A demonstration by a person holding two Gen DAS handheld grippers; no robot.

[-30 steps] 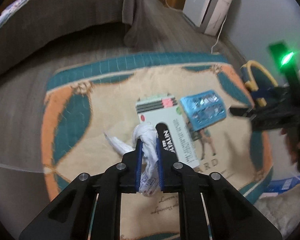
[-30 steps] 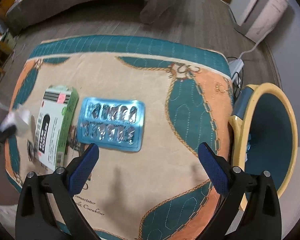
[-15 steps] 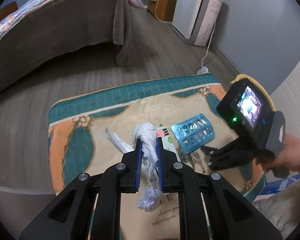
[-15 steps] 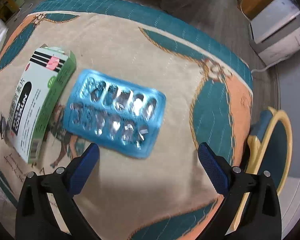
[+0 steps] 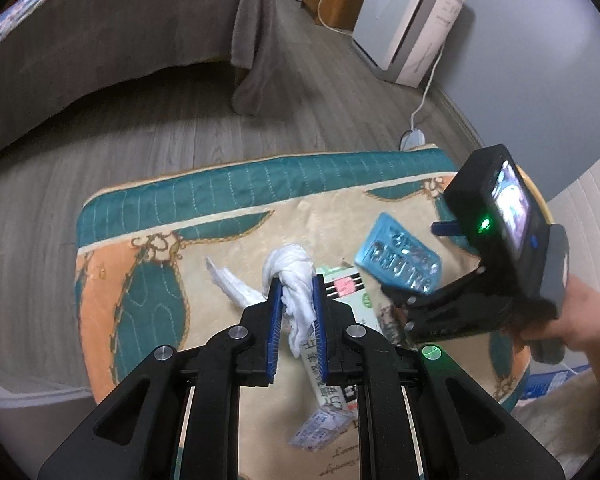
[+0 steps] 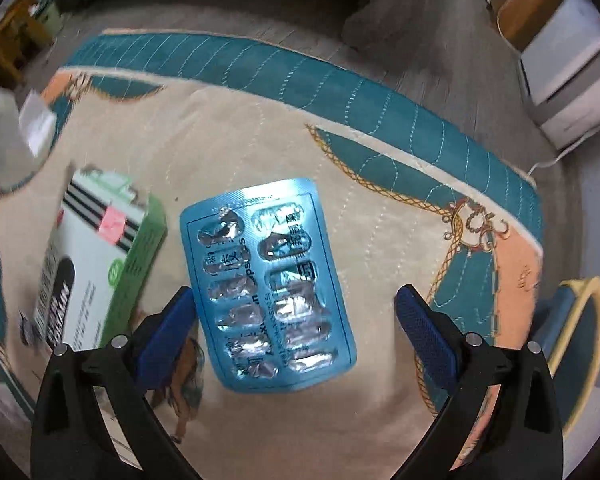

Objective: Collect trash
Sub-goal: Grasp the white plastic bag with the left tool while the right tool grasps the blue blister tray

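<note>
My left gripper [image 5: 296, 308] is clamped on the knotted white tissue [image 5: 294, 280], lifted off the mat [image 5: 228, 216]. My right gripper [image 6: 296, 316] hangs spread wide over the blue blister pack [image 6: 266, 280], not yet gripping. The green medicine box [image 6: 96, 256] lies untouched just beside it. Judging by this, one piece collected, two left; the bin [image 6: 580, 332] waits at the mat's edge.

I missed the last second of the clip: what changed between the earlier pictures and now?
The left gripper, shut on the tissue, lifted it up off the mat. The right gripper, open, moved in over the blister pack, which now lies between its fingers, not yet gripped. The pack and the box stayed where they lay.
</note>
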